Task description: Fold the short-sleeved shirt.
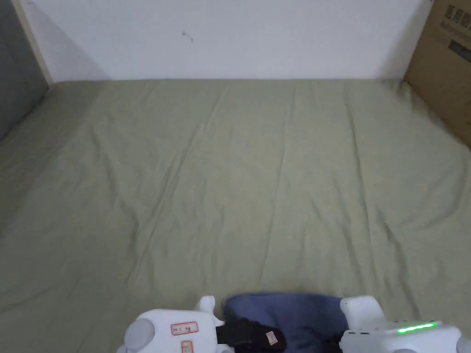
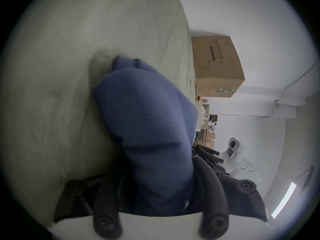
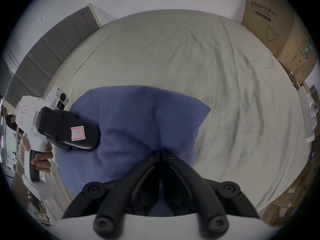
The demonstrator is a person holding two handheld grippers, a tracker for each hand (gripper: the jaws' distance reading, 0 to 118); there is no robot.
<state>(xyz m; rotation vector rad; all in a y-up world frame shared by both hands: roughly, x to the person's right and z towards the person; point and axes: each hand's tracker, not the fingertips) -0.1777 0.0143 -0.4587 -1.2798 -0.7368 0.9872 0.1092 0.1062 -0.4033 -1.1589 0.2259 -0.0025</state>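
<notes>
The right tool [image 3: 160, 152] sits nearest the lens in the right gripper view, its two black jaws drawn together on a pinch of the blue shirt [image 3: 138, 122], cloth puckering up at the tips. The shirt is bunched at the near edge of the bed [image 1: 230, 184], on the pale green sheet, between the two tools — in the head view it shows as a blue mound [image 1: 294, 315] at the bottom of the frame.

The left tool [image 3: 93, 139] comes in from the shirt's left side, its black head lying against the cloth; a hand [image 3: 40, 159] grips its white handle. In the left gripper view the shirt fills the space between that tool's jaws, with cloth folded over them, but whether both press on it I cannot tell.

A cardboard box [image 1: 444, 64] stands at the bed's far right corner, against the white wall [image 1: 230, 37].
</notes>
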